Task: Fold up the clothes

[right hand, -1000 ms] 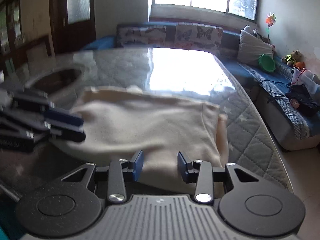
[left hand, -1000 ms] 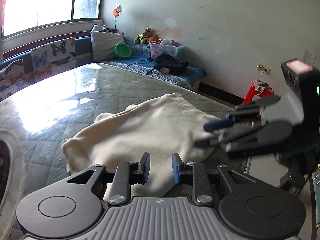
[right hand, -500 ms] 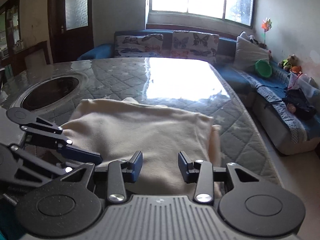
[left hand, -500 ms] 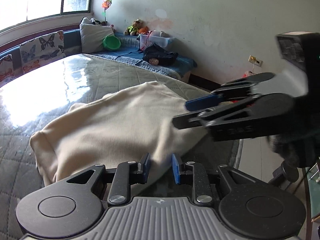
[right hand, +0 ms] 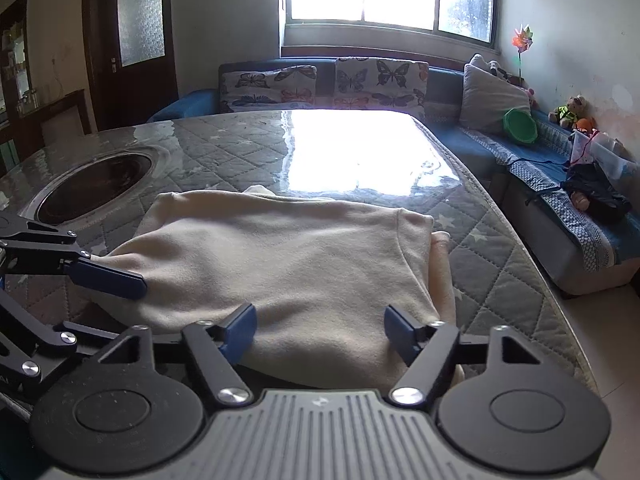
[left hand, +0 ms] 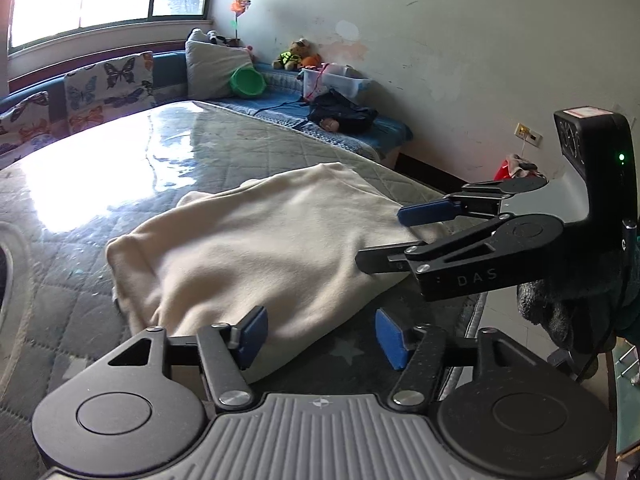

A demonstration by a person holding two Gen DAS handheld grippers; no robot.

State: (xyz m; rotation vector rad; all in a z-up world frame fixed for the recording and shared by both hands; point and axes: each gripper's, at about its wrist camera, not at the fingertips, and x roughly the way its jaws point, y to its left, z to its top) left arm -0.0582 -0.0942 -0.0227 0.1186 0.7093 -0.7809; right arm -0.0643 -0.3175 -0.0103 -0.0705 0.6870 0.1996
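A cream garment (left hand: pixel 260 248) lies folded on the grey quilted table (left hand: pixel 240 144). My left gripper (left hand: pixel 320 336) hovers at its near corner. The jaws are opening, and the cloth edge lies beside the left pad (left hand: pixel 250 334) without being pressed. In the right wrist view the same garment (right hand: pixel 288 264) fills the middle. My right gripper (right hand: pixel 320 328) is also opening over the near hem, its pads off the cloth. Each gripper shows in the other's view: the right gripper (left hand: pixel 390 238) from the right, the left gripper (right hand: pixel 80 308) from the left.
A round dark recess (right hand: pixel 96 188) is set in the table at far left. The table edge (right hand: pixel 552 320) drops to the floor on the right. Beyond are a sofa with butterfly cushions (right hand: pixel 360 80), a green bowl (right hand: pixel 520 126), a dark bag (left hand: pixel 340 114) and a plastic bin (left hand: pixel 332 80).
Both pairs of jaws have spread from a narrow gap to wide apart. The garment's near edge, earlier between the pads, now lies loose on the table.
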